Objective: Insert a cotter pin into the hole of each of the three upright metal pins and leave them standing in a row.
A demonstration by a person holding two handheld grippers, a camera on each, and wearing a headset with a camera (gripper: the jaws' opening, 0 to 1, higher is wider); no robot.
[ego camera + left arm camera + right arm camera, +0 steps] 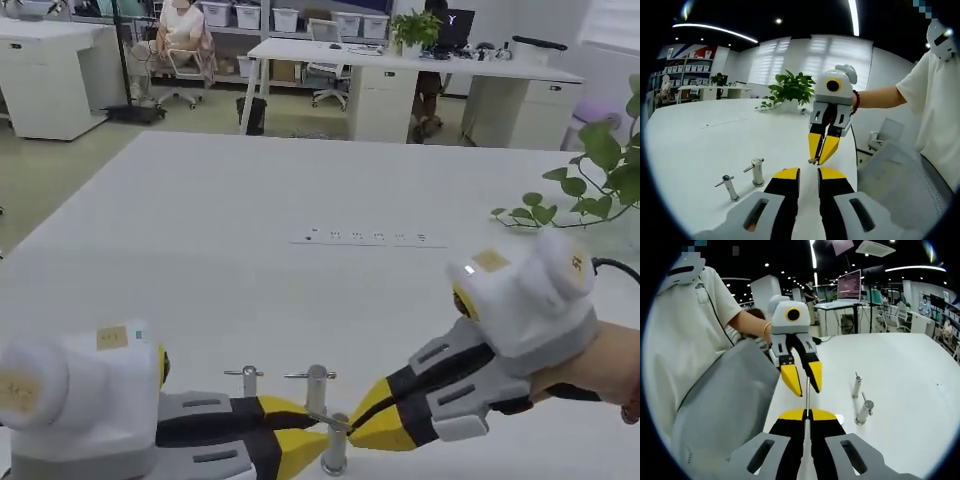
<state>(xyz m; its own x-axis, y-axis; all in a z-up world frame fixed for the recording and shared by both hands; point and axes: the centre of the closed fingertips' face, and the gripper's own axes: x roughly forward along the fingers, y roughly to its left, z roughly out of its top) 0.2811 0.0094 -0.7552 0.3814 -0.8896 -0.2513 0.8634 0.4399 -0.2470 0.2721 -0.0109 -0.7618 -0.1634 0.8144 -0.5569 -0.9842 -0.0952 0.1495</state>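
Our left gripper (308,428) gapes open beside the third metal pin (335,455), bracing nothing. If the right gripper (356,420), clamped on the cotter pin (807,390), misses the hole, we'd likely topple it on this smooth white table (300,200). Office desks (400,70) behind, plant (590,180) at right

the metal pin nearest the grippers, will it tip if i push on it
Probably tippy: the metal pin is tall and slim on a small flared foot, standing free on the table. It looks like solid metal, so likely heavy for its size. A sideways push from the cotter pin in the right gripper could topple it.
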